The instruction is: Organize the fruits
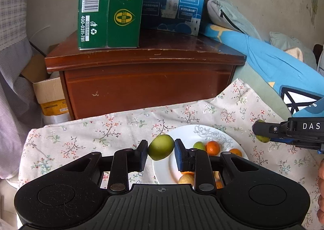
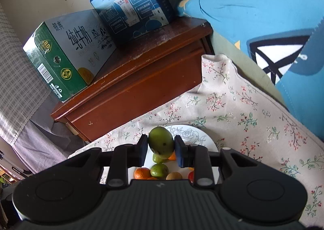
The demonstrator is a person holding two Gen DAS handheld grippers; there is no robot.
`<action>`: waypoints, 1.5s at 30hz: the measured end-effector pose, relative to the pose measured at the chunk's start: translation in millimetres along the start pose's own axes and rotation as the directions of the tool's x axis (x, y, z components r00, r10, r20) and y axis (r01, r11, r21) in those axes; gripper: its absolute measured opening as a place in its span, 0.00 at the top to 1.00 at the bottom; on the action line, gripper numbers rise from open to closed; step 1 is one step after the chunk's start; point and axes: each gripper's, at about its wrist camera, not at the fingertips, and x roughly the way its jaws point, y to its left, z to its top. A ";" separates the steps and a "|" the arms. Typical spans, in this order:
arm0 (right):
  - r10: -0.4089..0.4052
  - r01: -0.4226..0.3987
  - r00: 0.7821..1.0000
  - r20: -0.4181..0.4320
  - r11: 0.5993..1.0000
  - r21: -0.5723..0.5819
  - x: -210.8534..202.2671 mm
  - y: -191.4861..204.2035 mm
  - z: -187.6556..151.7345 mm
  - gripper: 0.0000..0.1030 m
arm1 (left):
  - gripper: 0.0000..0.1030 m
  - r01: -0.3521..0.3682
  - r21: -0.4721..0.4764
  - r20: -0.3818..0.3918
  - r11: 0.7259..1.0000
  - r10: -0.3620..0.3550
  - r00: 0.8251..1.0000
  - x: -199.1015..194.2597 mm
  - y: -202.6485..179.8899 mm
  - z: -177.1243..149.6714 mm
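My left gripper [image 1: 161, 152] is shut on a green fruit [image 1: 161, 147], held above the left rim of a white plate [image 1: 182, 134]. On the plate lie another green fruit [image 1: 199, 146], orange fruits [image 1: 213, 147] and a yellowish one [image 1: 186, 178]. At the right edge of the left wrist view my right gripper [image 1: 261, 131] holds a second green fruit [image 1: 262, 138] over the cloth. In the right wrist view my right gripper [image 2: 161, 148] is shut on that green fruit [image 2: 161, 142], above the white plate [image 2: 200, 134] with green [image 2: 159, 170] and orange [image 2: 141, 173] fruits.
A floral cloth [image 1: 91, 134] covers the surface under the plate. Behind it stands a brown wooden nightstand [image 1: 145, 80] bearing a green carton [image 1: 109, 7] and a blue carton [image 1: 174, 1]. A blue cushion [image 1: 269, 62] lies to the right; cardboard boxes [image 1: 48, 92] sit at left.
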 end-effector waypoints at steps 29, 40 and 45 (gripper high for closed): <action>-0.053 0.051 0.994 -0.091 0.998 -0.021 59.6 -8.3 -19.0 0.70 | 0.73 0.058 -0.031 -0.099 0.998 -0.061 0.993 80.0 -15.4 -4.4; -0.068 0.067 0.996 -0.055 0.998 -0.009 51.0 -8.5 -12.9 0.67 | 0.25 -0.021 0.031 -0.083 0.999 0.024 0.996 57.6 -28.2 4.8; -0.071 0.071 0.996 -0.057 0.997 0.011 44.9 -9.0 -13.0 0.57 | 0.14 -0.057 0.009 -0.095 0.998 0.057 0.994 45.2 -22.1 7.0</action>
